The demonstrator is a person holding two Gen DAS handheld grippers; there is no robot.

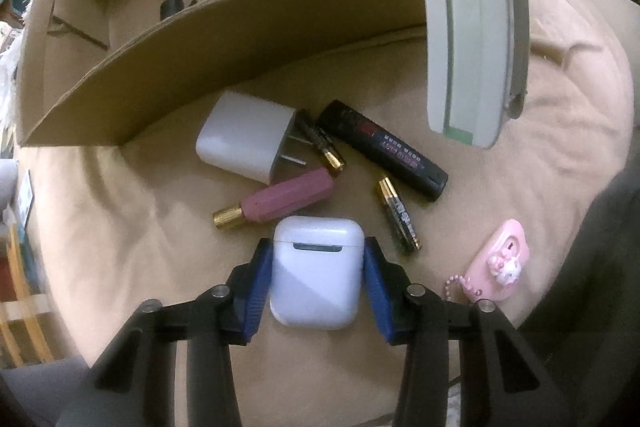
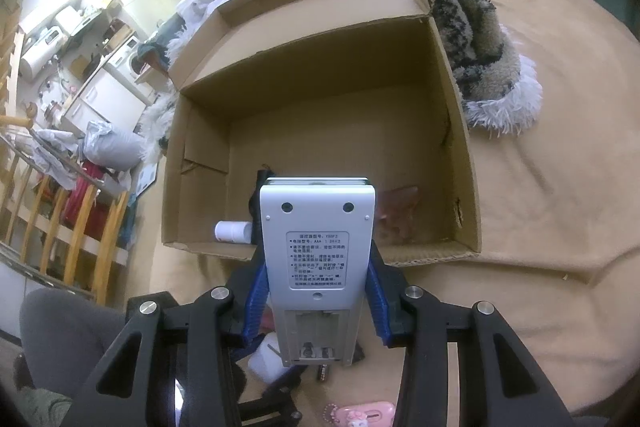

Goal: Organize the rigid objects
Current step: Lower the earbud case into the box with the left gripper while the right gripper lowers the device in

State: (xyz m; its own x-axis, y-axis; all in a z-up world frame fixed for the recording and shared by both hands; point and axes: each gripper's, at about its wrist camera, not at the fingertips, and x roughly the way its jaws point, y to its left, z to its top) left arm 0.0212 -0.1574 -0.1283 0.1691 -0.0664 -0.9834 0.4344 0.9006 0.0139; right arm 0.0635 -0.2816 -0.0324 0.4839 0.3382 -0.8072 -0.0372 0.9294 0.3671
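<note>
My left gripper [image 1: 318, 247] points down at the tan sheet, and its blue pads press both sides of a white earbud case [image 1: 316, 279]. Beyond it lie a white charger [image 1: 244, 137], a pink lipstick [image 1: 280, 201], a black tube [image 1: 384, 151] and two batteries [image 1: 400, 219]. A pink charm keychain [image 1: 504, 261] lies to the right. My right gripper [image 2: 316, 263] is shut on a grey-white remote [image 2: 316, 227], back side up with its battery bay uncovered. It hangs over the near wall of the cardboard box [image 2: 460, 131]. The remote [image 1: 468, 27] also shows at the upper right of the left wrist view.
Inside the box lie a small white bottle [image 2: 232, 231], a black item [image 2: 256, 199] and a reddish-brown piece [image 2: 400, 215]. A furry blanket [image 2: 480, 47] sits by the box's right side. A wooden railing [image 2: 72, 227] and a person's grey-clad leg [image 2: 60, 331] are at the left.
</note>
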